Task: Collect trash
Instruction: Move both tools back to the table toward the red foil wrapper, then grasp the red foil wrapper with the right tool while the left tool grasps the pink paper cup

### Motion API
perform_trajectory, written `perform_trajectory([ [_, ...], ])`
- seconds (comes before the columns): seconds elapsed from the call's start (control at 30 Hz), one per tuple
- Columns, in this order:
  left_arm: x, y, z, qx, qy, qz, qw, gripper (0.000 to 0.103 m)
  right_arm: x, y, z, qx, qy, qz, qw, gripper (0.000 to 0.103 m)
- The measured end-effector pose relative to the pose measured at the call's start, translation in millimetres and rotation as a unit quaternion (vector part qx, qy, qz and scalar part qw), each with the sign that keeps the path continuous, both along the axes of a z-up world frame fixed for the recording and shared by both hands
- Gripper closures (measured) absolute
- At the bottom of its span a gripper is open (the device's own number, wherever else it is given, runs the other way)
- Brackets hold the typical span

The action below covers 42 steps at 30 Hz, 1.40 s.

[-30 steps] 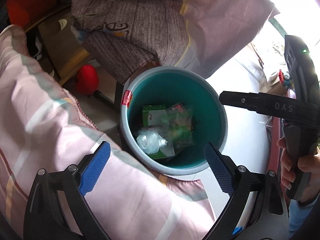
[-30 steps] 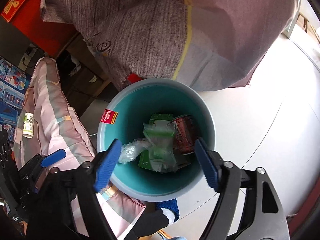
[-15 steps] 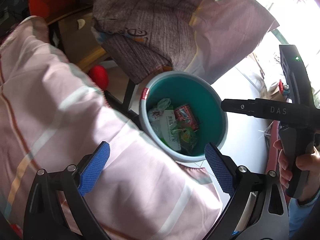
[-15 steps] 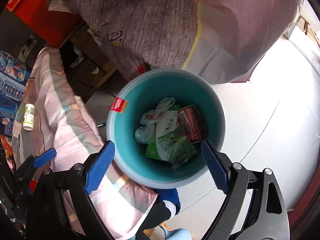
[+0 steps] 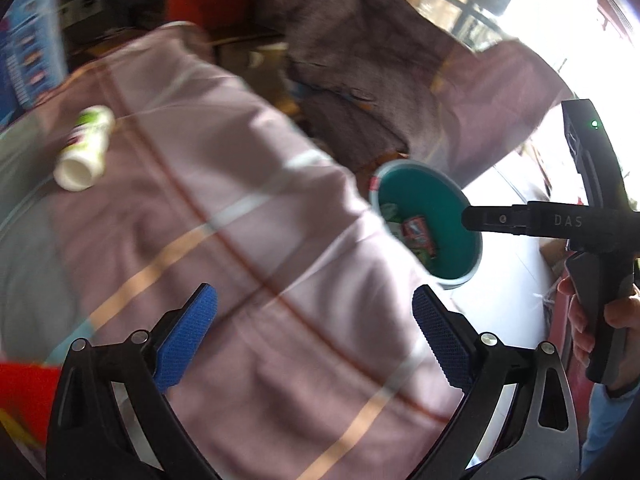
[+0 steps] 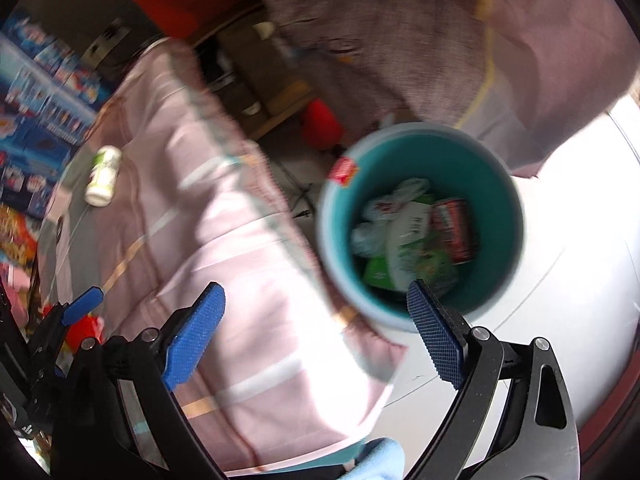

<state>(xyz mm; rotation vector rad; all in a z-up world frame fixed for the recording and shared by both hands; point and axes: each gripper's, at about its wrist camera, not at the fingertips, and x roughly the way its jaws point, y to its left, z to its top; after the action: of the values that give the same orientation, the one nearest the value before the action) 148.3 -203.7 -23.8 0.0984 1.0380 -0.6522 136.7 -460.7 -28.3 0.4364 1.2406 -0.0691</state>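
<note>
Nearest to me, my left gripper has its blue pads wide apart and nothing is between them; under it is only the pink striped blanket. My right gripper has just been opening its jaws and they now stand wide, also with nothing held; its pads hang over the edge of the same blanket and over the near rim of the bin. In the left wrist view I see my right hand around the black handle of that gripper, at the right side.

A little farther, the teal trash bin stands on the white floor, just beside the hanging edge of the blanket. Inside it lies the trash: a red can, a green and white package, and some crumpled clear plastic (the picture is blurred, so I cannot read any label).

Farther on the blanket, well apart from the bin, a small white bottle with a green label lies on its side.

Behind the bin hangs a grey-brown cloth, and at the far left are blue printed boxes.
</note>
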Motion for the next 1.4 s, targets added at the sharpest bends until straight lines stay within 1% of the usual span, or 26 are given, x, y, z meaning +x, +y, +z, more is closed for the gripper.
perform_trajectory([
  [0.2, -9, 79, 14, -0.013, -0.013, 0.062, 0.9979, 0.005, 12, 74, 17, -0.006, -0.008, 0.075, 0.997, 0.015],
  [0.37, -18, 150, 27, -0.006, -0.032, 0.106, 0.9938, 0.005, 18, 140, 30, -0.023, -0.017, 0.141, 0.990, 0.015],
  [0.5, -33, 204, 30, 0.006, -0.045, 0.135, 0.9898, 0.004, 16, 198, 32, -0.049, -0.020, 0.207, 0.977, 0.015],
  [0.63, -48, 261, 27, 0.026, -0.054, 0.170, 0.9837, 0.004, 13, 253, 30, -0.060, -0.015, 0.266, 0.962, 0.015],
  [0.8, -62, 322, 15, 0.024, -0.046, 0.212, 0.9760, 0.004, 7, 326, 24, -0.074, -0.016, 0.340, 0.938, 0.015],
  [0.83, -64, 331, 11, 0.023, -0.043, 0.220, 0.9743, 0.004, 5, 336, 23, -0.074, -0.016, 0.350, 0.934, 0.015],
  [0.93, -67, 356, 0, 0.014, -0.029, 0.242, 0.9696, 0.004, -1, 378, 16, -0.088, -0.014, 0.396, 0.914, 0.015],
  [1.0, -68, 364, -6, 0.008, -0.021, 0.251, 0.9677, 0.004, -2, 397, 11, -0.093, -0.009, 0.416, 0.904, 0.015],
  [1.13, -69, 378, -17, 0.012, -0.016, 0.255, 0.9667, 0.004, 1, 427, 1, -0.110, -0.004, 0.442, 0.890, 0.015],
  [1.27, -65, 389, -26, 0.009, -0.009, 0.259, 0.9658, 0.004, 12, 445, -12, -0.126, 0.001, 0.456, 0.881, 0.015],
  [1.4, -58, 400, -35, -0.006, 0.007, 0.271, 0.9626, 0.004, 23, 454, -29, -0.122, 0.018, 0.461, 0.879, 0.015],
])
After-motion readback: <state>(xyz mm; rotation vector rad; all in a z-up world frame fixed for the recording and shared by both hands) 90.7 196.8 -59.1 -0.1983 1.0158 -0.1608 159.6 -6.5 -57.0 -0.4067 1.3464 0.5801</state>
